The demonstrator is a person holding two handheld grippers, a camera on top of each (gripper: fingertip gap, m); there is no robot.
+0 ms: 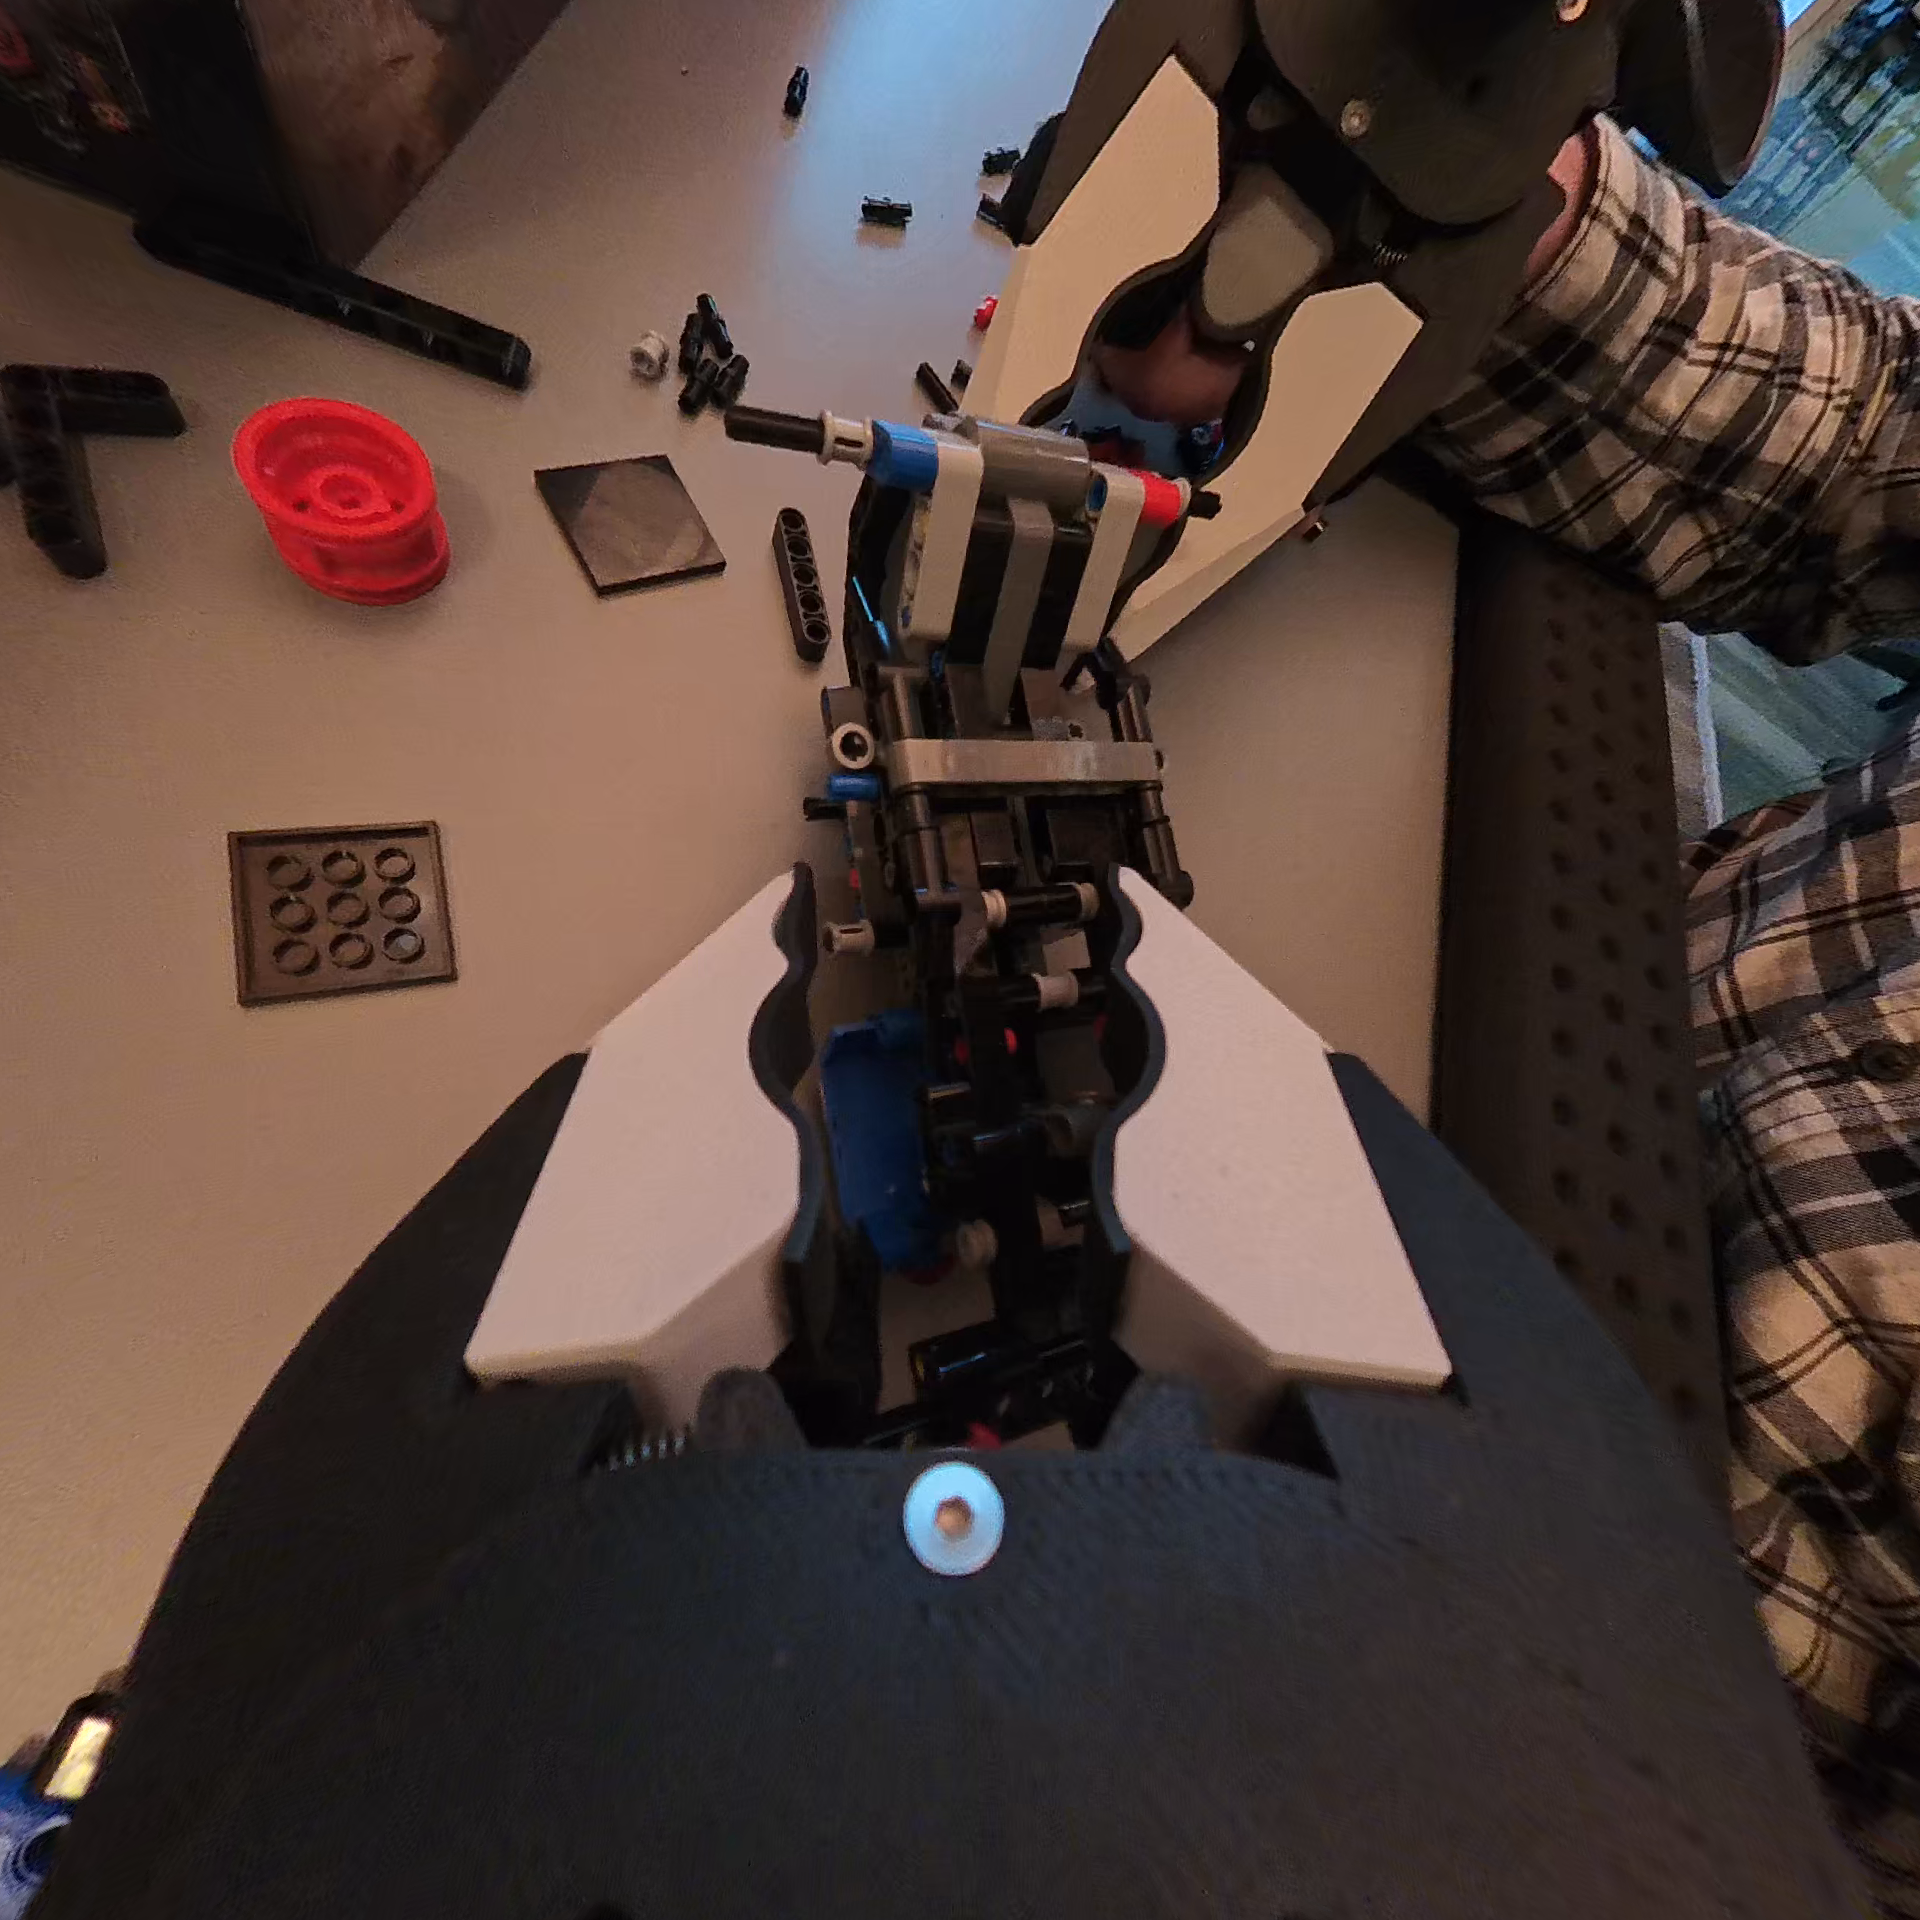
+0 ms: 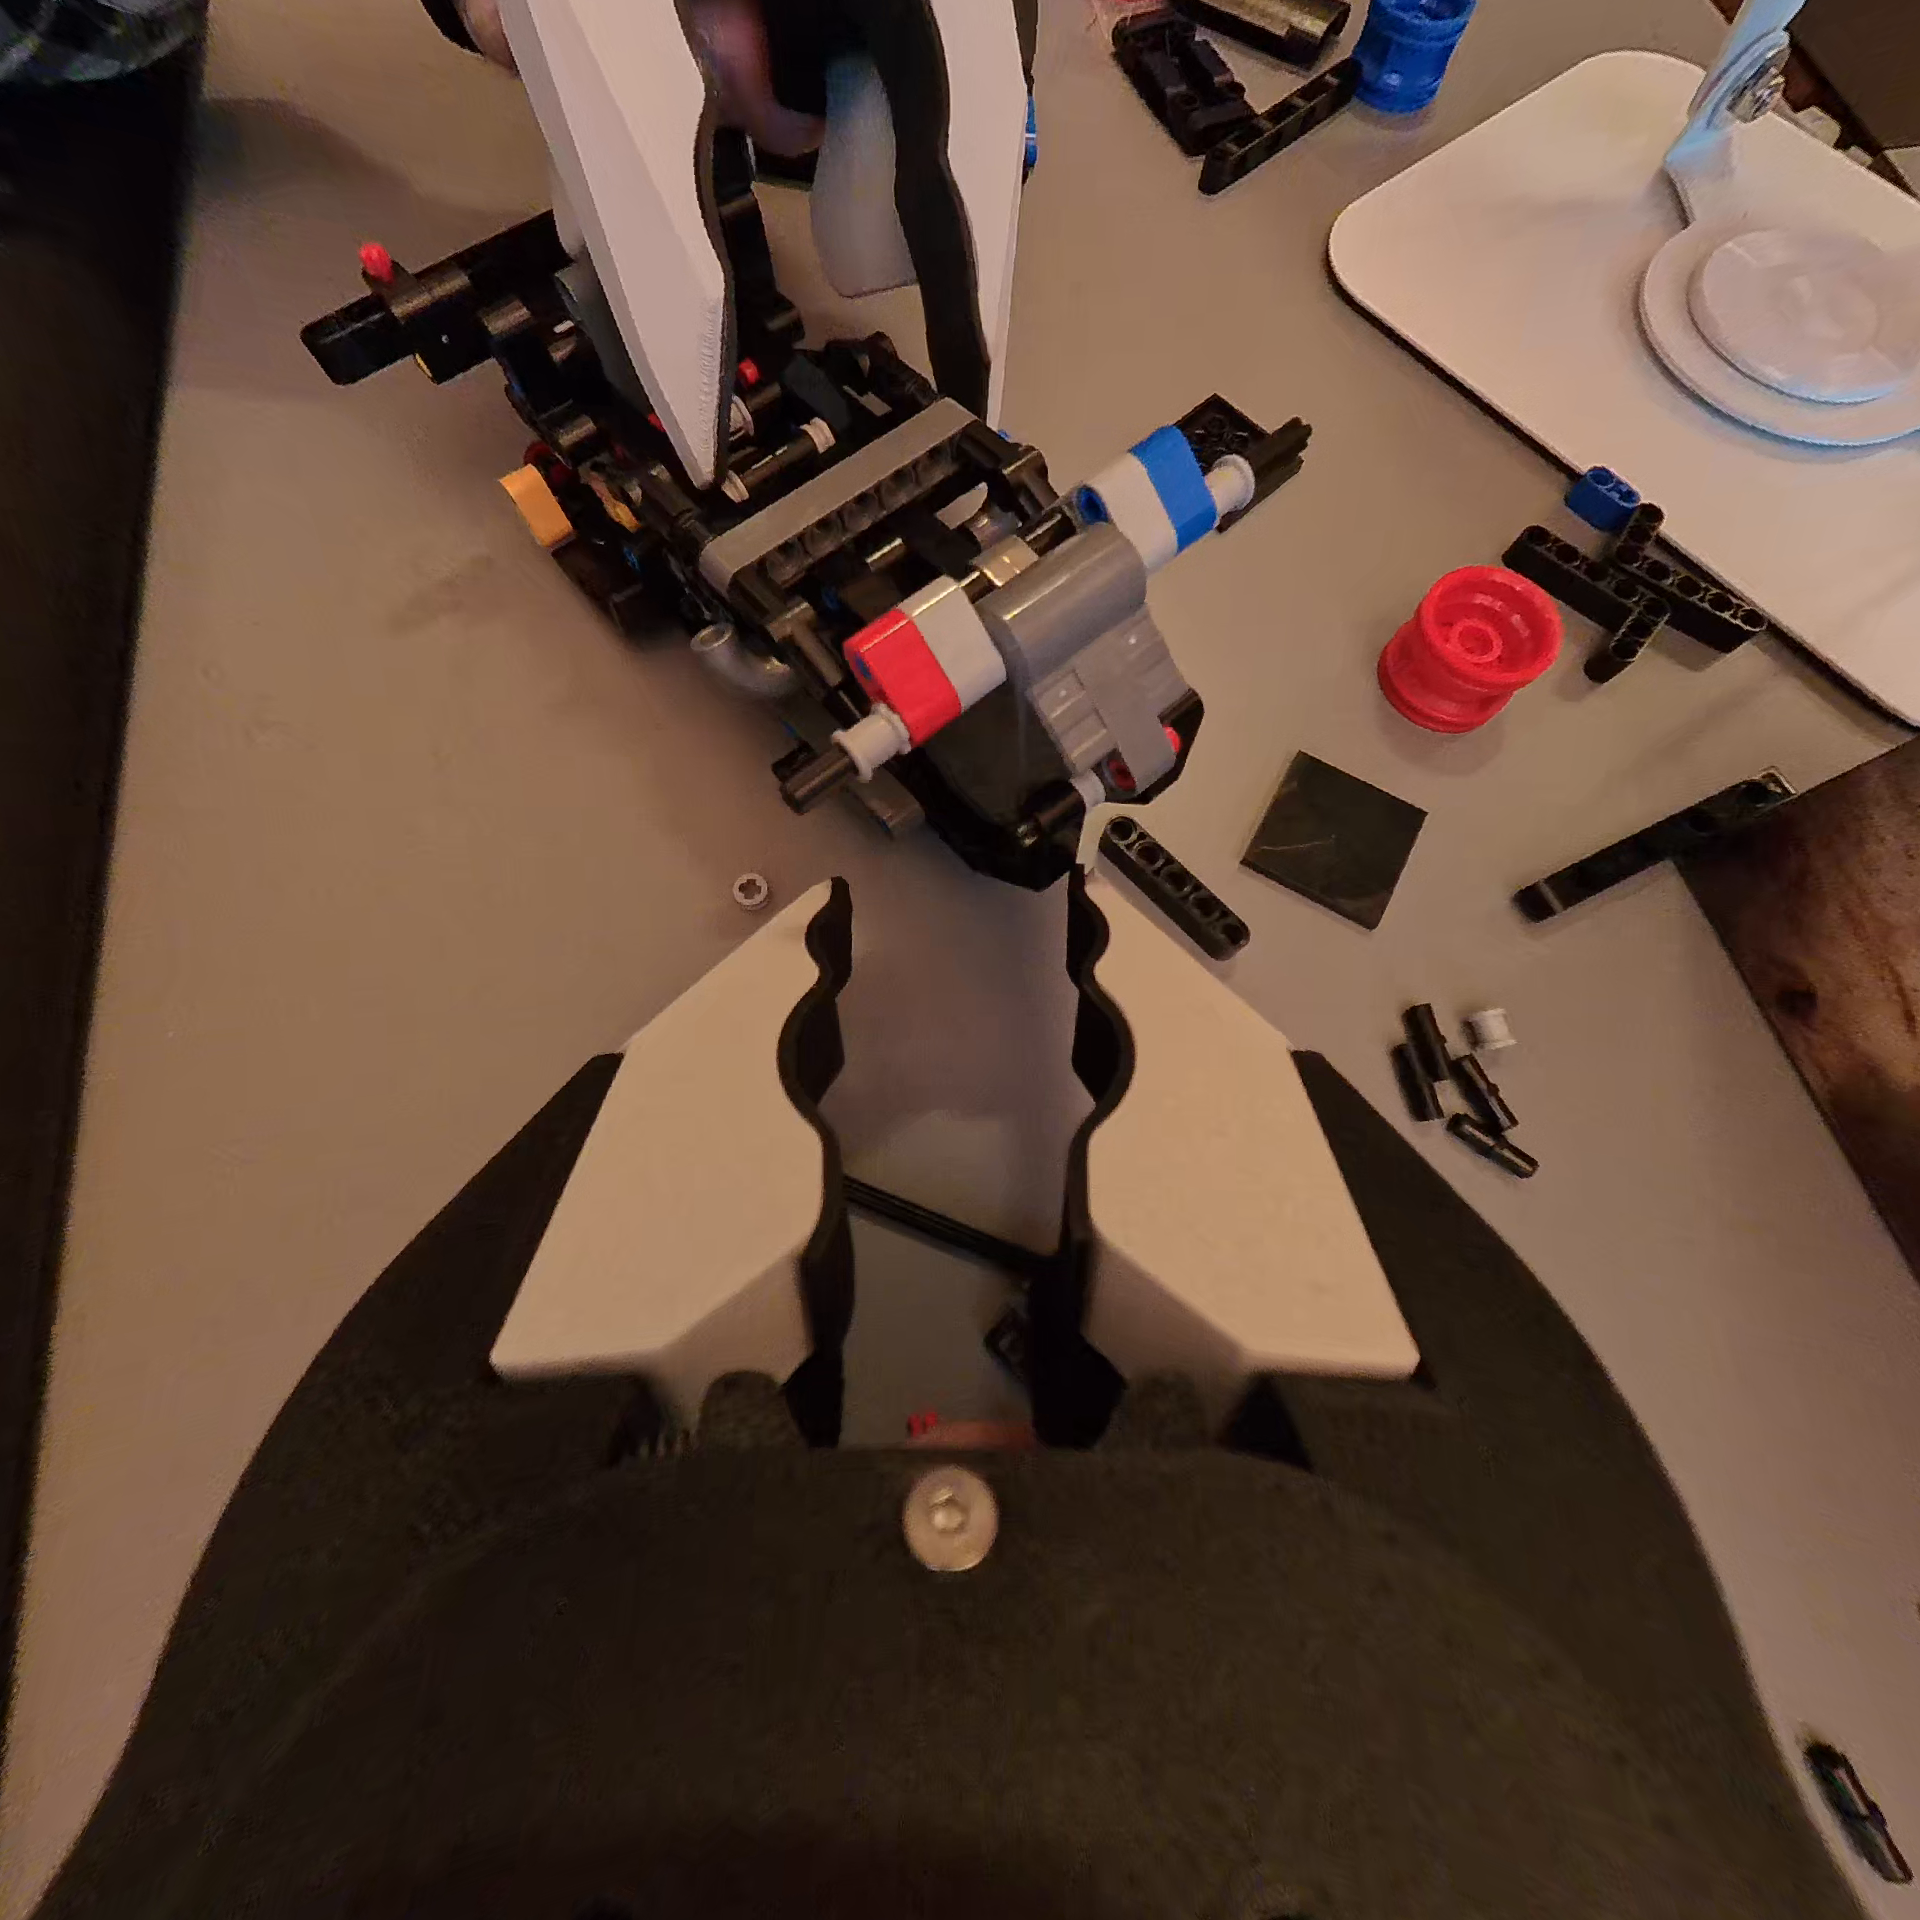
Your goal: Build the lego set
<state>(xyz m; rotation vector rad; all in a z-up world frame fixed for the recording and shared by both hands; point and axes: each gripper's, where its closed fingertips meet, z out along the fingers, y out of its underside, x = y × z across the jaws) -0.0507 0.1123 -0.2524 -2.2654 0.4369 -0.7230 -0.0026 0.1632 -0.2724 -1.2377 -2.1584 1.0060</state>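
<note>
The half-built Technic chassis [image 2: 831,582] lies flat on the grey desk [image 2: 416,935], long axis running away from the left gripper [image 1: 956,904], whose white fingers [image 1: 665,1174] straddle the black rear frame and appear clamped on it. The right gripper [image 2: 951,904] hovers just short of the front end, jaws parted with nothing between them. The front carries a grey motor block [image 2: 1081,644] on a cross axle with red [image 2: 902,675] and blue [image 2: 1169,488] bushes. Judged light and rigid overall, but the pin joints could pop under twisting; the stiff grey cross beam [image 2: 842,509] or the black side rails look the safest hold, not the protruding axle ends. Loose parts nearby: red wheel hub [image 2: 1470,646], black five-hole beam [image 2: 1174,885], smooth black tile [image 2: 1333,836], cluster of black pins [image 2: 1460,1091].
</note>
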